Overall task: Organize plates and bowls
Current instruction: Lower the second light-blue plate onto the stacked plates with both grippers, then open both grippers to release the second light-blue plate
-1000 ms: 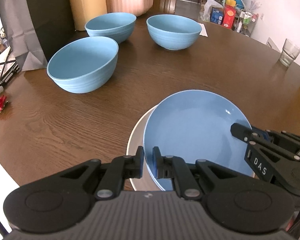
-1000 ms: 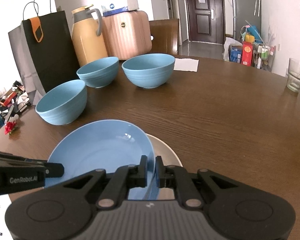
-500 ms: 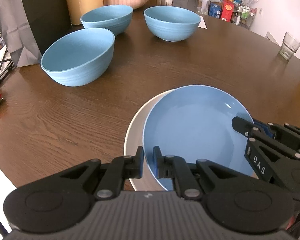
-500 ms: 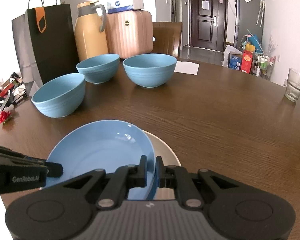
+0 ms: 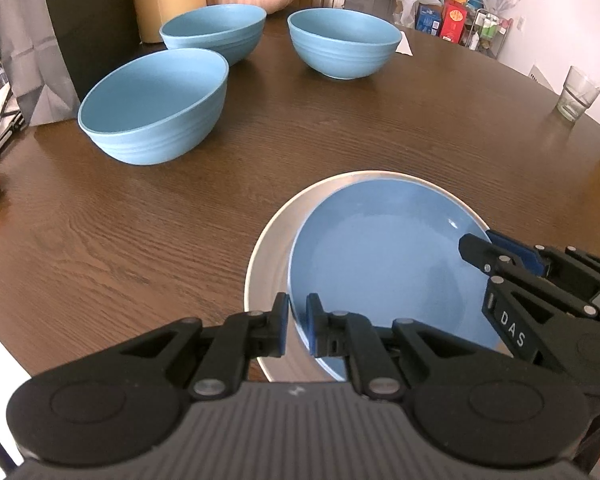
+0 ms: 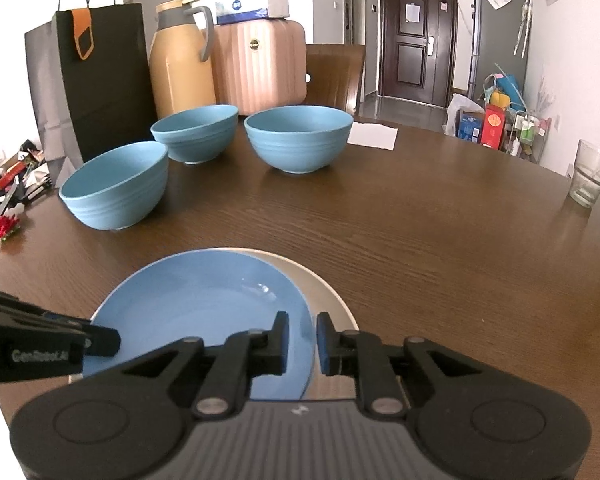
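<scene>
Both jaws on blue plate [image 5: 380,256] rim: left gripper [image 5: 297,325] clamped, right gripper [image 6: 302,338] just loosening.

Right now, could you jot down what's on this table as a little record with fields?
surface: round dark wooden table
bowls: three blue bowls, empty, apart: nearest, back left, back right
plates: blue plate lying on a larger white plate, offset from centre
left gripper: shut on the blue plate's near rim
right gripper: jaws have just been opening, astride the blue plate's rim, pads clear
also there: drinking glass, tan thermos jug, black paper bag
</scene>
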